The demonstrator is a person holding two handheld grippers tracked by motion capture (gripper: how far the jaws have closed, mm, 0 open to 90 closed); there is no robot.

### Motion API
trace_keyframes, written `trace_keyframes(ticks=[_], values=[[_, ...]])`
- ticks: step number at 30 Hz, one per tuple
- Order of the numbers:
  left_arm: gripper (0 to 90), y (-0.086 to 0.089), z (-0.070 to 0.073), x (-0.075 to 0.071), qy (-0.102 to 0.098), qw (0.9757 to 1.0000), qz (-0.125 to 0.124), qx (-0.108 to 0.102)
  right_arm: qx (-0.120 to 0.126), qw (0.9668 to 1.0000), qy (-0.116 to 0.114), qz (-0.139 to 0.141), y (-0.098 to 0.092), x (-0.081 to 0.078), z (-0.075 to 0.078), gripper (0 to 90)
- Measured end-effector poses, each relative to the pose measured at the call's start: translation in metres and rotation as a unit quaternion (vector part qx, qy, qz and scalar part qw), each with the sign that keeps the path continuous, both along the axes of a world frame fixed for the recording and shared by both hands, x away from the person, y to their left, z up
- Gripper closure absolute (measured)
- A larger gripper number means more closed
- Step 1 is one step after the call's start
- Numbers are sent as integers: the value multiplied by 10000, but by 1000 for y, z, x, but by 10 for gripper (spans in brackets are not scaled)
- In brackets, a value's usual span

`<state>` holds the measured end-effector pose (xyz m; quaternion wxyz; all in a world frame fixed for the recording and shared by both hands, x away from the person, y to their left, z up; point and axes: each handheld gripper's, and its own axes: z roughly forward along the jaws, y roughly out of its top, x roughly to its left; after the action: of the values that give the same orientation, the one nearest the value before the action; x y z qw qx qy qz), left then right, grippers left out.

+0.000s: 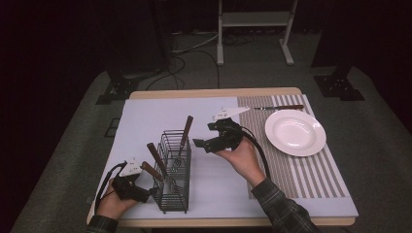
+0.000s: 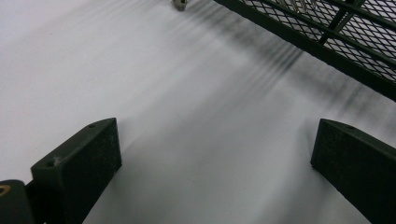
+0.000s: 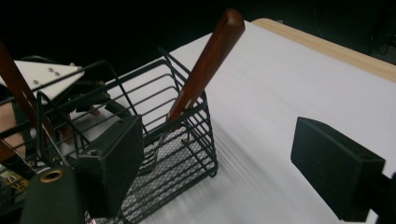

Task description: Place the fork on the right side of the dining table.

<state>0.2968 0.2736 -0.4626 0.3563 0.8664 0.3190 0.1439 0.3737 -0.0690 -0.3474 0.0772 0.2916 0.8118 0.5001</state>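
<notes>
A black wire basket point(image 1: 174, 196) stands on the white cloth at front left and holds three wooden-handled utensils. One handle point(image 1: 185, 127) leans toward the back; two others point(image 1: 156, 156) lean left. My left gripper point(image 1: 148, 193) rests low beside the basket's left end. In the left gripper view its jaws point(image 2: 215, 140) stand open over bare cloth, the basket mesh point(image 2: 327, 32) just beyond. My right gripper point(image 1: 204, 136) hovers to the right of the basket, pointing at it. It is open point(image 3: 219, 140), nothing between the jaws, with the leaning handle point(image 3: 210, 51) and basket point(image 3: 187, 154) ahead.
A white plate point(image 1: 295, 132) sits on a striped placemat point(image 1: 301, 174) at the right. A wooden-handled knife point(image 1: 279, 107) lies behind the plate. The wooden table edge point(image 1: 214, 92) runs along the back. Bare cloth lies between basket and placemat.
</notes>
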Motion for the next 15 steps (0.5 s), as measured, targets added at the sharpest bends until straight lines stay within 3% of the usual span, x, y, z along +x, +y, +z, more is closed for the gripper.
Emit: trace_keyframes(ticks=[8, 15], values=[[0, 0, 0, 0, 3, 10000, -2, -3, 165, 9999, -11, 13, 6, 8, 8, 165], [0, 0, 0, 0, 1, 10000, 6, -12, 333, 9994, -93, 77, 12, 16, 15, 230]])
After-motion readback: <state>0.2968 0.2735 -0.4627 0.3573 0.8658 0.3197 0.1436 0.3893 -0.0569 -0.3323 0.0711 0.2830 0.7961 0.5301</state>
